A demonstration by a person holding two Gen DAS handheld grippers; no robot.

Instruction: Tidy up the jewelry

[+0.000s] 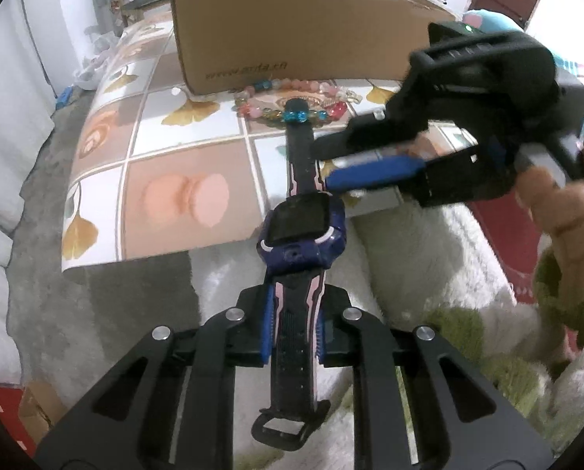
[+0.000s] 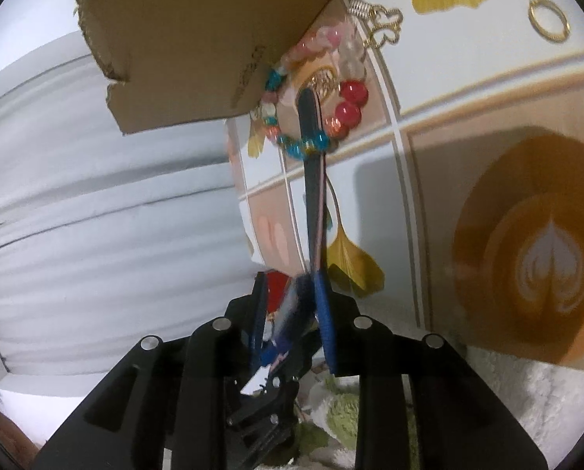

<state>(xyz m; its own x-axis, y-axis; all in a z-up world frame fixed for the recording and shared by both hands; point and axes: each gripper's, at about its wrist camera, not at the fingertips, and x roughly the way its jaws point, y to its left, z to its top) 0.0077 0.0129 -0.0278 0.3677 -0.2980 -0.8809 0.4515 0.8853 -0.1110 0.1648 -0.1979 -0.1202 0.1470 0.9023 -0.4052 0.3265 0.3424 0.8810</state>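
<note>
Only the right wrist view shows a gold ring [image 2: 548, 19], upper right. The watch [image 1: 303, 231] runs lengthwise up-frame, its far strap tip through the bead bracelet [image 1: 292, 111]. The left gripper [image 1: 294, 329] is clamped on the watch's near strap; the right gripper [image 1: 327, 164] is narrowly parted beside the strap, its grip unclear.

watch [image 1: 303, 231]: dark blue, strap stretched | bead bracelet [image 1: 292, 111]: under strap tip

Dark watch strap [image 2: 314, 203] between blue-padded fingers [image 2: 326, 325], tip over beaded bracelet [image 2: 311, 117].

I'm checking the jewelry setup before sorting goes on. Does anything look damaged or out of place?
The cardboard box has a torn, ragged top edge. The watch is odd too: its far strap end lies poked through the bead bracelet, while the left gripper clamps its near strap.
</note>
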